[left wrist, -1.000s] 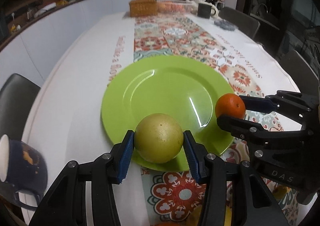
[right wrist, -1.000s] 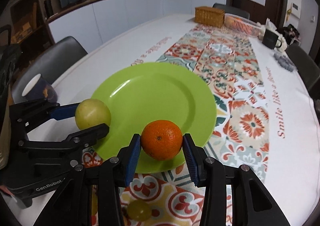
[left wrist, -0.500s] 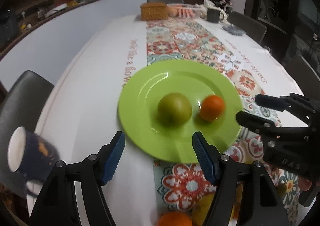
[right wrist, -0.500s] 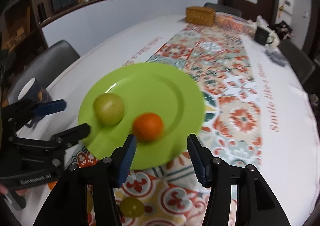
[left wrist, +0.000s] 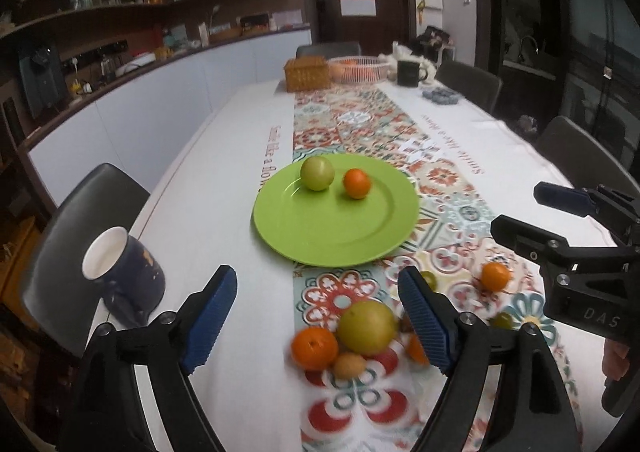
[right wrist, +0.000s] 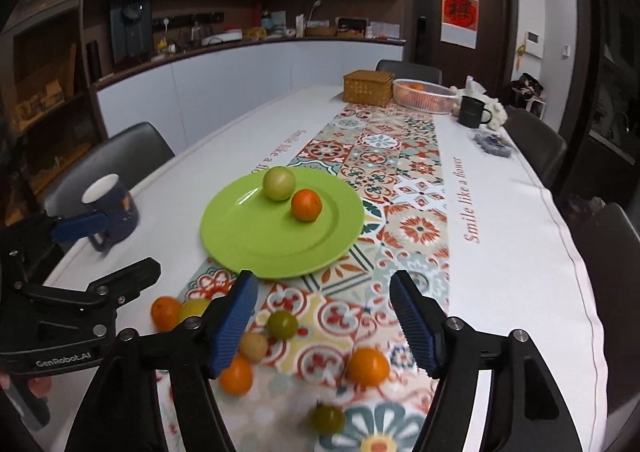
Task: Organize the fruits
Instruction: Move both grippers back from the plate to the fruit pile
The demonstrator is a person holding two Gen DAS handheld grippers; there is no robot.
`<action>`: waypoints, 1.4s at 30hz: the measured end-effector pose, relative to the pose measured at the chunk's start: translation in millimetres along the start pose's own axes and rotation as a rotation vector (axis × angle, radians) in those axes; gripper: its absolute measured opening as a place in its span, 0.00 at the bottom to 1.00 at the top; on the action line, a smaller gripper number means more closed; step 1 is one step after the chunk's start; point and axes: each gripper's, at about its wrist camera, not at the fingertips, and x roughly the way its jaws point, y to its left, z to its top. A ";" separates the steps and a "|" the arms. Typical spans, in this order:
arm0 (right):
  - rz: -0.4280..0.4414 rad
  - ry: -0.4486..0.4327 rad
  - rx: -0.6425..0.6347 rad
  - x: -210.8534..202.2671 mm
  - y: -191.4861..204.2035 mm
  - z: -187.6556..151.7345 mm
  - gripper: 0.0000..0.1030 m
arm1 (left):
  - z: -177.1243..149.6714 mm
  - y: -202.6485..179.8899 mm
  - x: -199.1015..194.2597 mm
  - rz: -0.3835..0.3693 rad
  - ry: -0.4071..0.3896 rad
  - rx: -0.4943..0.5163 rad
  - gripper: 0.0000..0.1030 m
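A green plate [left wrist: 336, 240] [right wrist: 256, 248] lies on the patterned table runner. A yellow-green apple [left wrist: 317, 173] [right wrist: 279, 183] and an orange [left wrist: 357, 183] [right wrist: 306, 204] rest on it, side by side. My left gripper [left wrist: 320, 322] is open and empty, hovering over loose fruit: a large yellow-green fruit [left wrist: 366, 327], an orange [left wrist: 314, 348], and a small brown fruit [left wrist: 349, 366]. My right gripper [right wrist: 326, 322] is open and empty, above several loose fruits: oranges [right wrist: 368, 366] [right wrist: 236, 375] and small green ones [right wrist: 282, 324] [right wrist: 327, 418].
A dark blue mug [left wrist: 122, 276] [right wrist: 110, 197] stands left of the plate near the table edge. At the far end are a wicker box [left wrist: 307, 74], a white basket [left wrist: 358, 69] and a black mug [left wrist: 409, 72]. Grey chairs [left wrist: 76, 223] line both sides.
Both grippers let go of the apple and the orange onto the plate, opened wide and drew back toward me. The loose fruits near the table's front have come into view.
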 end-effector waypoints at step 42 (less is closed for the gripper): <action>0.009 0.064 -0.078 -18.8 -7.5 -96.0 0.67 | -79.5 -65.8 -12.9 -0.186 -0.087 0.208 0.67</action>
